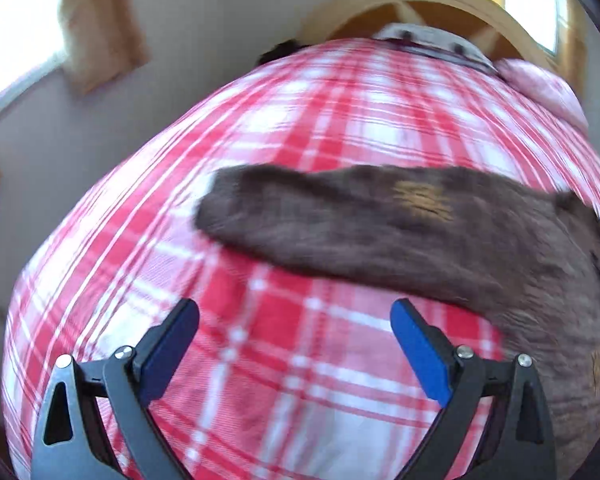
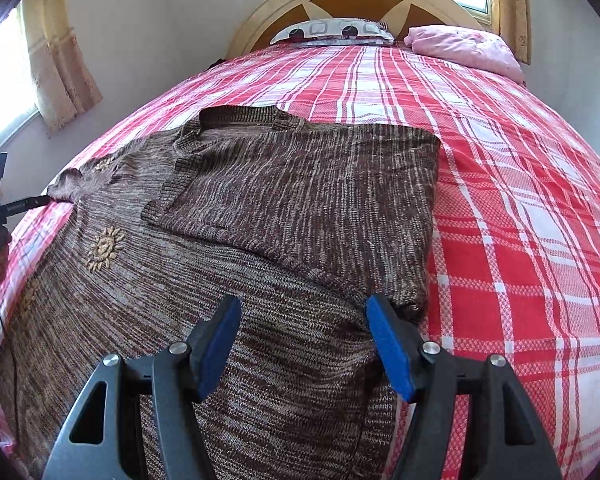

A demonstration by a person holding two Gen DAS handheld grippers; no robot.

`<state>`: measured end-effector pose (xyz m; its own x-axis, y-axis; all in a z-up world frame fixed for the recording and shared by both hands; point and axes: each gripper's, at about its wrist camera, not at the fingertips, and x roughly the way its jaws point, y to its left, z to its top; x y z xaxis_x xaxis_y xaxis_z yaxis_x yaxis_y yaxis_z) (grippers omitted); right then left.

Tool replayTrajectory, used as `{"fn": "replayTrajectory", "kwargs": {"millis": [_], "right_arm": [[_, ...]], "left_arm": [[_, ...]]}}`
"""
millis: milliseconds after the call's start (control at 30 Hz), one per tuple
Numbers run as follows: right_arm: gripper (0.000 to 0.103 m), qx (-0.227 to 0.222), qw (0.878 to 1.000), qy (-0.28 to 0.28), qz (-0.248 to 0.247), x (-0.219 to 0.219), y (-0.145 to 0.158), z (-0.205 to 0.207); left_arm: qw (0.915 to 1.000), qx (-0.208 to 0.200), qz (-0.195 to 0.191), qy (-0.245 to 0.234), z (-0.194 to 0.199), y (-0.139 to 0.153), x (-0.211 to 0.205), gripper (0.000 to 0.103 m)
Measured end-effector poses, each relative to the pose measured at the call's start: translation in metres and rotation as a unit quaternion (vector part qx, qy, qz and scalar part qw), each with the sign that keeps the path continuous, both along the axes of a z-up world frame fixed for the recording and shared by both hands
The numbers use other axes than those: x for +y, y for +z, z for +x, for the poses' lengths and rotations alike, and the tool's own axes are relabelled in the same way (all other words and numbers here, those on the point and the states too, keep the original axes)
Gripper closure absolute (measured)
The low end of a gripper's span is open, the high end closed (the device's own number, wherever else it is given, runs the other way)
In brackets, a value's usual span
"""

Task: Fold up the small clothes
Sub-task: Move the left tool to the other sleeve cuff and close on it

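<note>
A brown knit sweater (image 2: 260, 220) with embroidered suns lies on the red plaid bed cover (image 2: 520, 200). Its right side is folded over onto the body. My right gripper (image 2: 302, 332) is open, just above the sweater's lower part near the folded edge. In the left wrist view, blurred by motion, the sweater's sleeve (image 1: 360, 220) stretches across the cover. My left gripper (image 1: 294, 344) is open and empty, just short of the sleeve's near edge. The left gripper also shows at the far left of the right wrist view (image 2: 28, 202), by the sleeve's cuff.
A wooden headboard (image 2: 352, 4) stands at the far end of the bed. A patterned pillow (image 2: 332, 32) and a pink folded cloth (image 2: 468, 48) lie by it. A curtained window (image 2: 56, 60) is on the left wall.
</note>
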<state>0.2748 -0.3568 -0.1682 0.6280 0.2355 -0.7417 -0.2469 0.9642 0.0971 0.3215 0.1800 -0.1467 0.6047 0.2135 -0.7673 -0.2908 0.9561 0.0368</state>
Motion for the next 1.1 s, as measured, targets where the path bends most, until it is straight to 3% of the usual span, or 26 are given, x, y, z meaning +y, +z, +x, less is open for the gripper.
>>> {"fn": "replayTrajectory", "kwargs": {"millis": [133, 267, 433, 633, 800, 867, 967, 1067, 1100], "right_arm": [[0.036, -0.005, 1.0, 0.0, -0.013, 0.004, 0.0, -0.002], [0.036, -0.011, 1.0, -0.002, -0.013, 0.003, 0.0, -0.004], [0.036, -0.014, 1.0, -0.003, -0.024, 0.007, -0.001, -0.004], [0.036, -0.018, 0.999, -0.004, -0.032, 0.01, -0.002, -0.005], [0.036, -0.018, 0.999, -0.004, -0.033, 0.01, -0.002, -0.005], [0.036, -0.018, 0.999, -0.004, -0.034, 0.01, -0.002, -0.005], [0.036, -0.019, 0.999, -0.004, -0.036, 0.011, -0.002, -0.005], [0.036, -0.02, 0.999, -0.004, -0.037, 0.011, -0.002, -0.005], [0.036, -0.02, 0.999, -0.004, -0.037, 0.011, -0.002, -0.005]], "left_arm": [[0.9981, -0.013, -0.046, 0.037, 0.001, -0.006, 0.027, 0.004], [0.9912, -0.021, -0.117, 0.058, 0.013, -0.013, 0.046, 0.004], [0.9814, -0.036, -0.173, 0.073, 0.027, -0.018, 0.055, 0.004], [0.9687, -0.064, -0.223, 0.087, 0.037, -0.02, 0.068, 0.004], [0.9628, -0.082, -0.235, 0.105, 0.048, -0.021, 0.078, 0.007], [0.9638, -0.083, -0.23, 0.107, 0.051, -0.022, 0.079, 0.015], [0.9647, -0.088, -0.217, 0.12, 0.053, -0.026, 0.081, 0.036], [0.9661, -0.085, -0.209, 0.124, 0.054, -0.025, 0.083, 0.067], [0.9658, -0.083, -0.214, 0.121, 0.055, -0.026, 0.085, 0.095]]}}
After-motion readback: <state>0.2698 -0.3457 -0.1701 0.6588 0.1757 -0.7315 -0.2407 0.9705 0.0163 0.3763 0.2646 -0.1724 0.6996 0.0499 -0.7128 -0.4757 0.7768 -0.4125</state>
